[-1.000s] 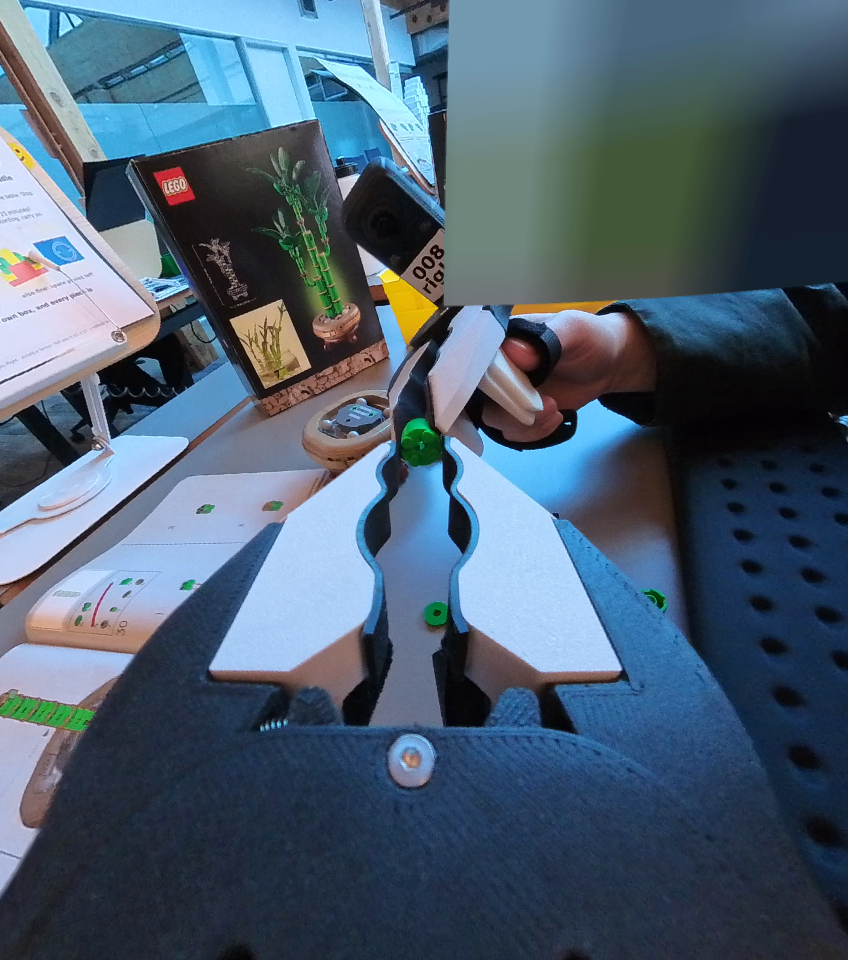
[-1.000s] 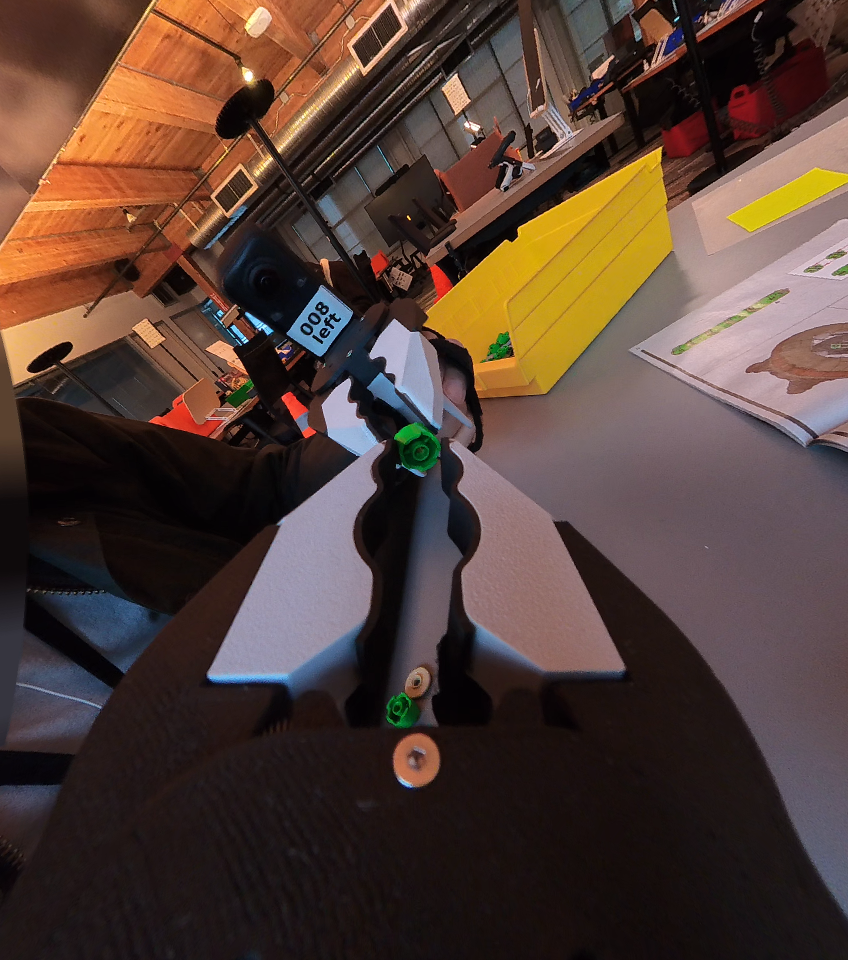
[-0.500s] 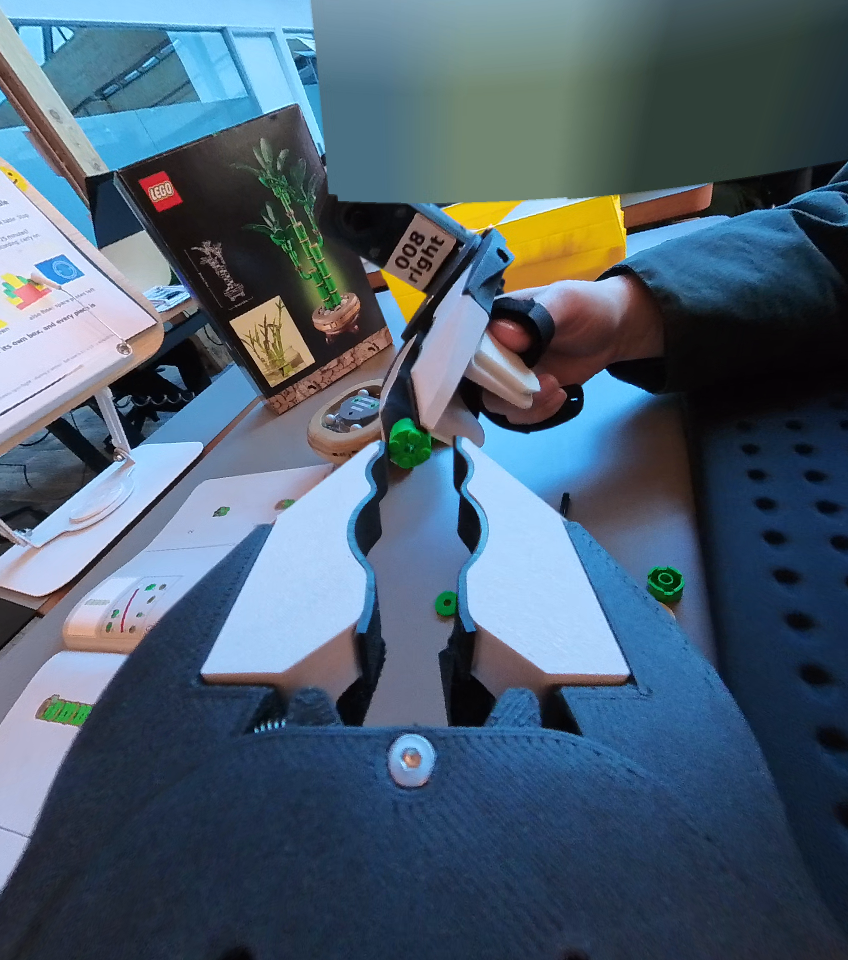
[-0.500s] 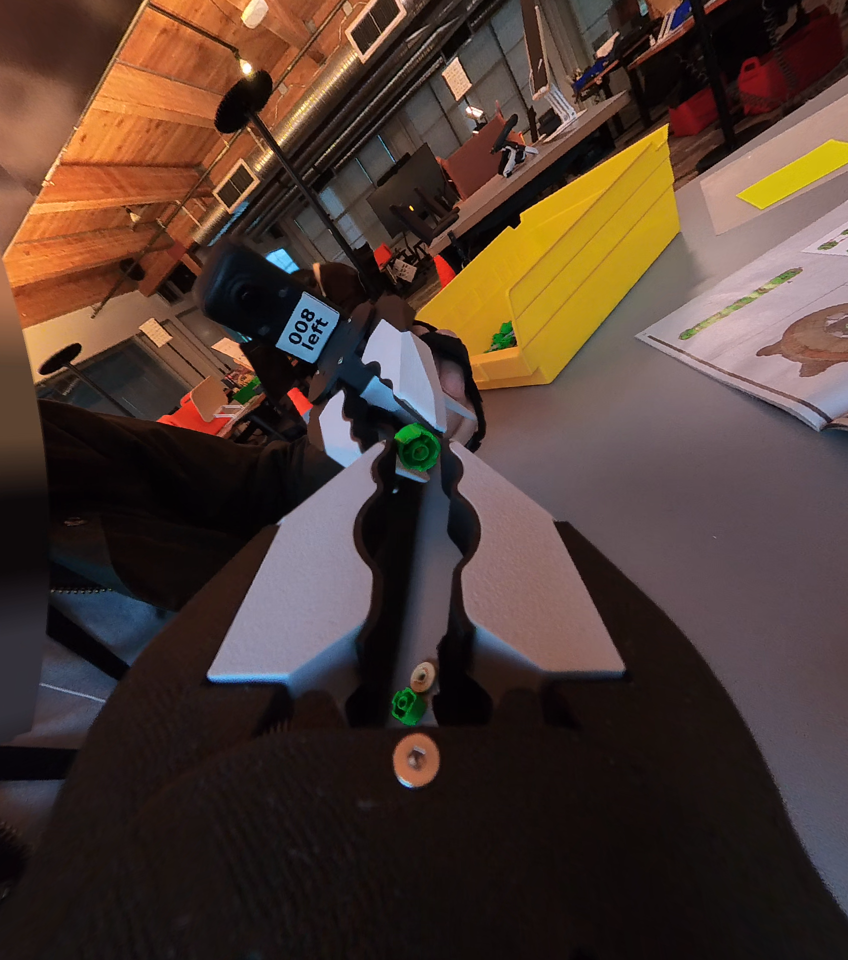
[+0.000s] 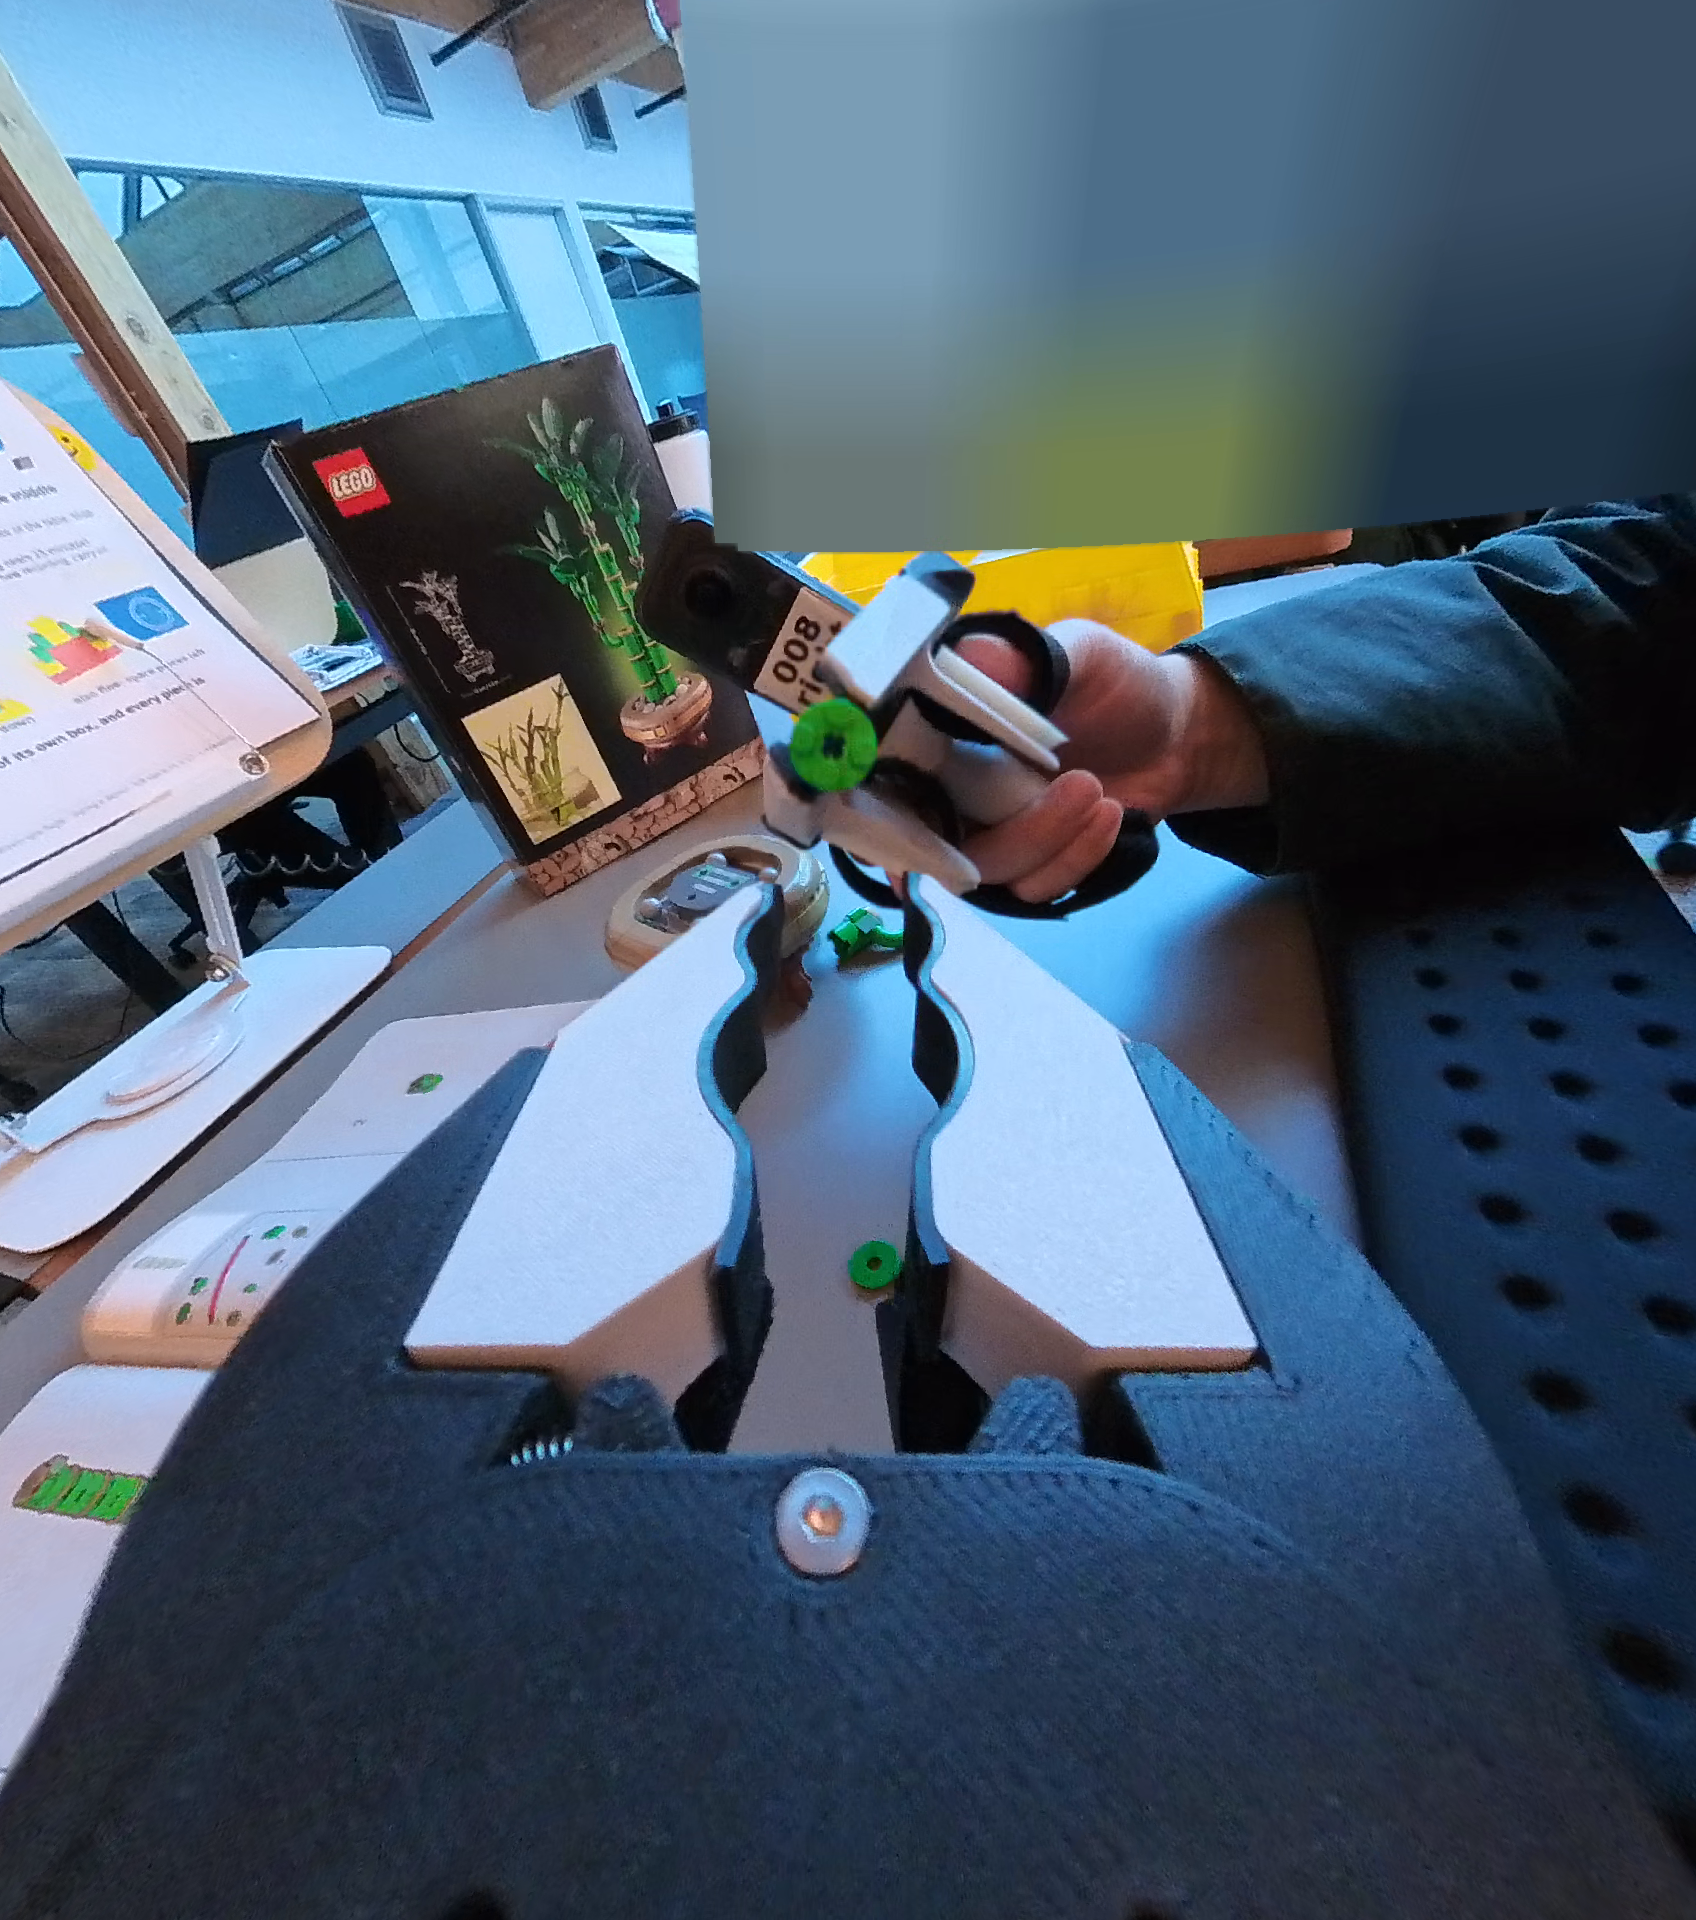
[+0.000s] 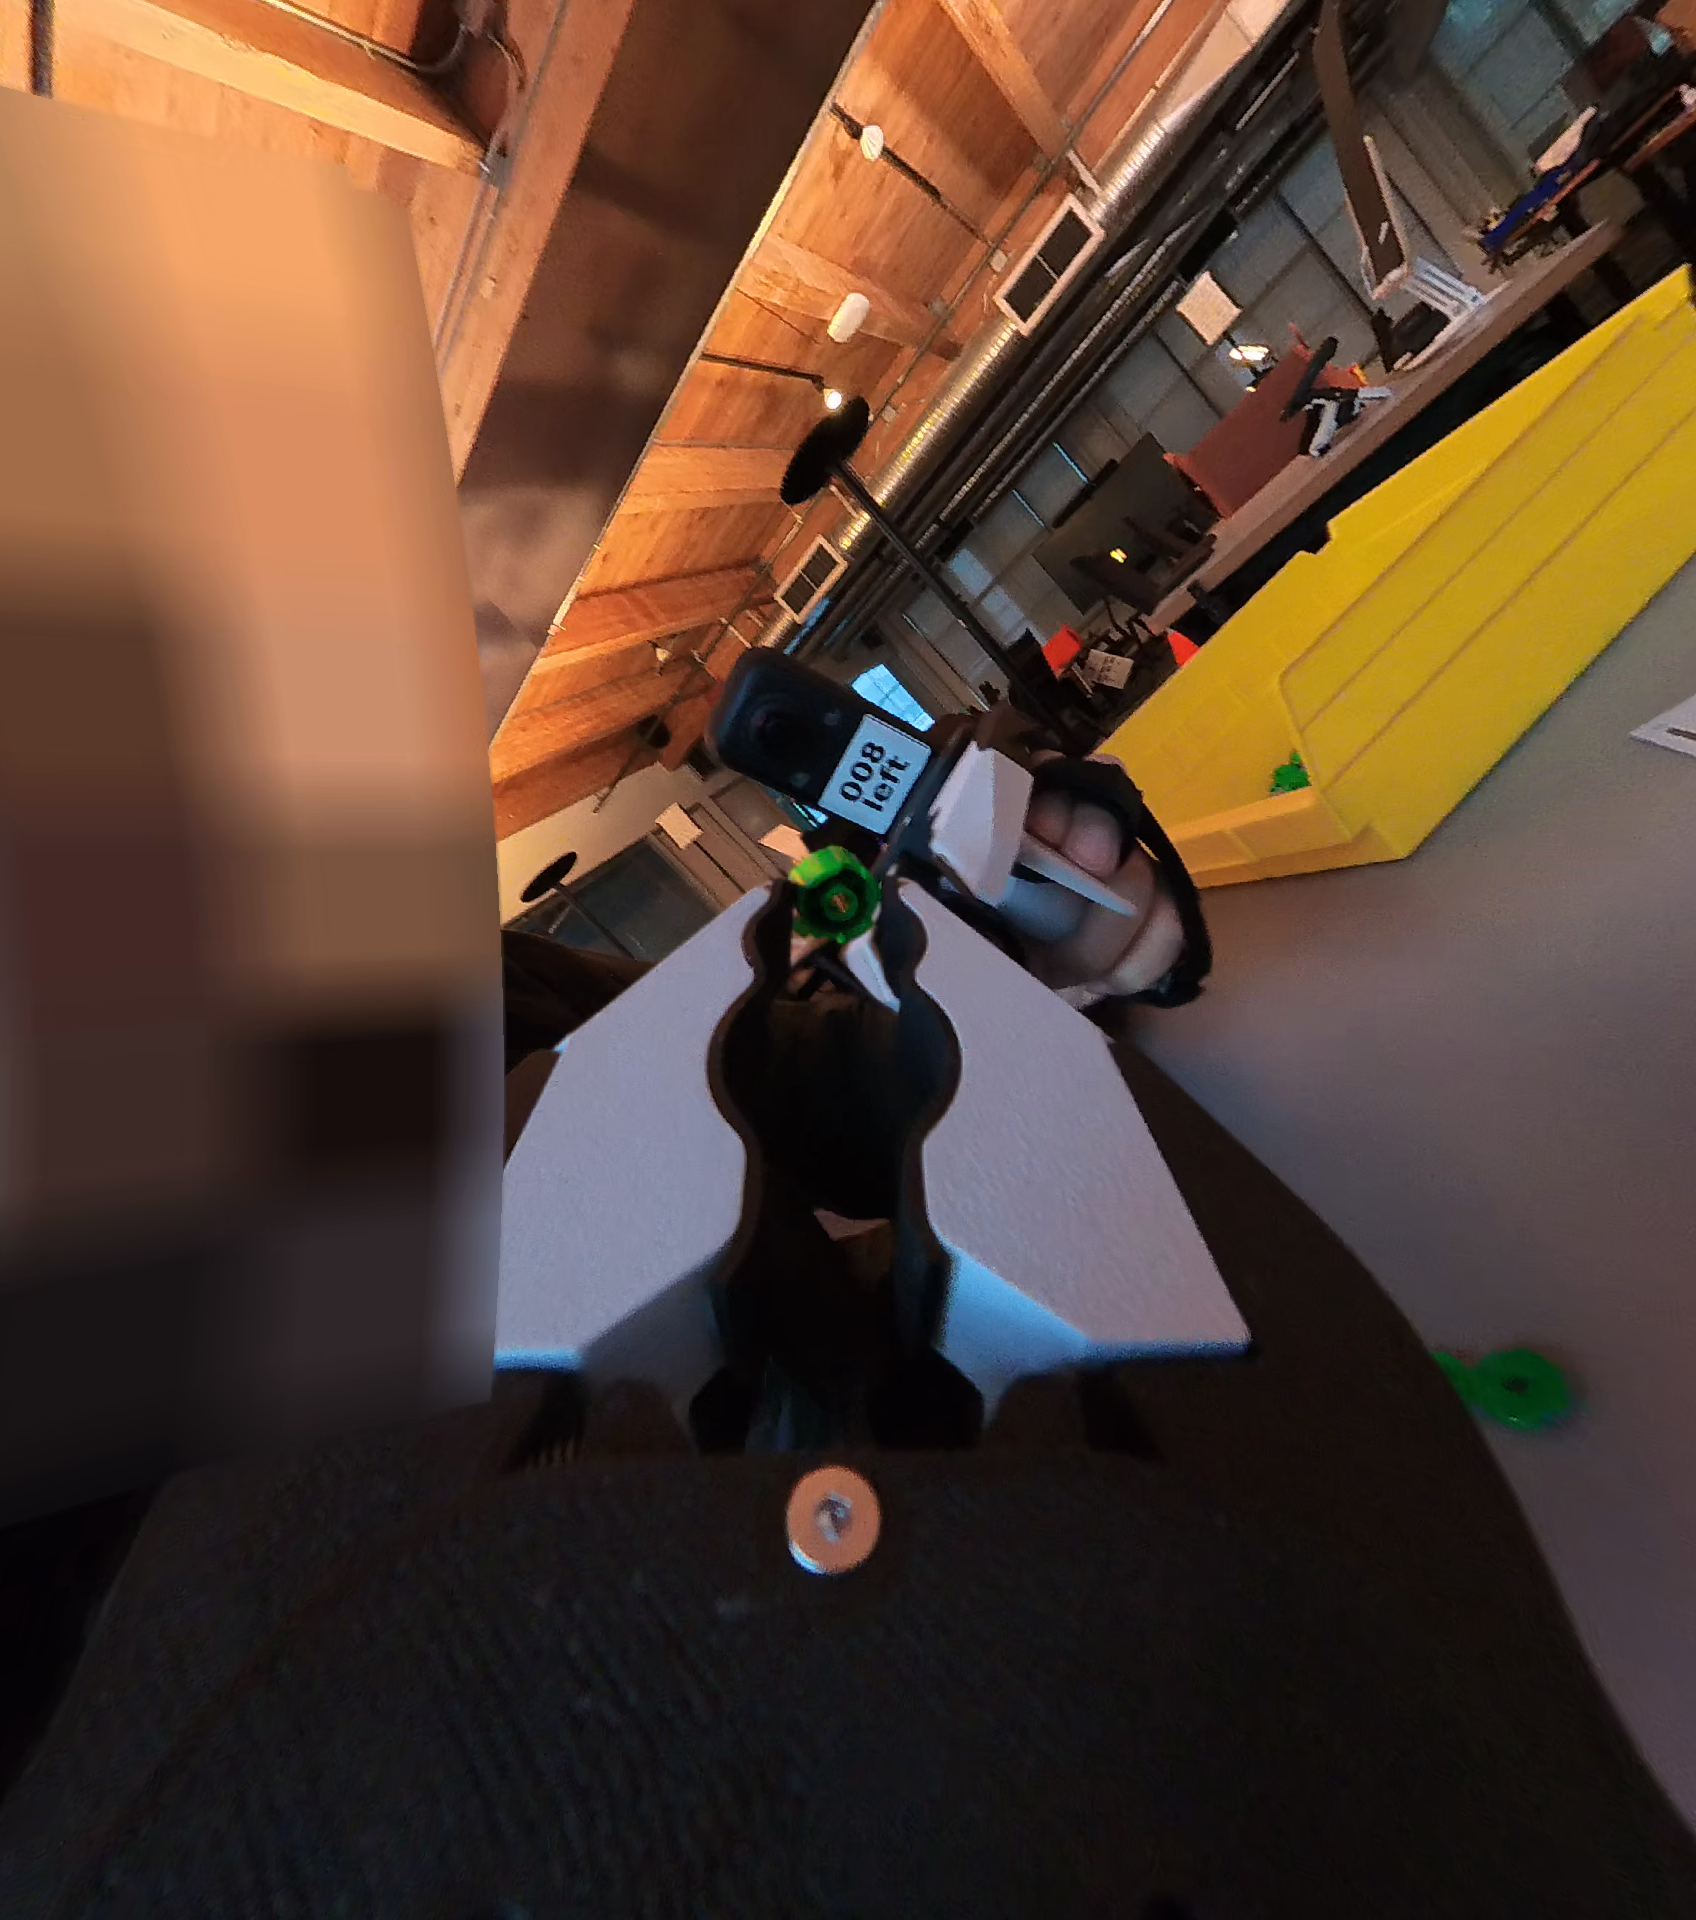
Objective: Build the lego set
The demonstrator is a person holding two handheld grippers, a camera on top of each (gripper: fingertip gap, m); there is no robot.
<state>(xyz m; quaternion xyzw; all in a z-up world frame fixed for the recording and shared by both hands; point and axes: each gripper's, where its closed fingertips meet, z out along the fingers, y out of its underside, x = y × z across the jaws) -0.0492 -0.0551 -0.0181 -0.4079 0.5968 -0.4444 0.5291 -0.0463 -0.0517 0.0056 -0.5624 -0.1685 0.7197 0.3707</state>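
Right now we hold a small green round piece (image 5: 831,744) pinched at the tips of our right gripper (image 5: 828,774), lifted clear of the grey table (image 5: 1187,997); in the right wrist view the same piece (image 6: 833,894) sits clamped between the fingertips, jaws drawn in close on it. Our left gripper (image 5: 839,914) is parted a moderate way and grips nothing; through its gap we see only table, a loose green ring (image 5: 873,1264) and, farther on, a small green bit (image 5: 859,928). We judge this to be a mid-build step, with the round piece in the air and waiting to be joined to its mate. The next move seems to call for our left gripper to pick up a matching piece, or for the right to carry its piece down onto the tan round base (image 5: 709,904), which rests in front of the black set box (image 5: 511,644); which one we cannot tell. The held piece is bright green, ridged round the edge, with a dark cross-shaped hole in its face, so it likely needs lining up on an axle or stud. The open instruction booklet (image 5: 231,1247) lies at our left.
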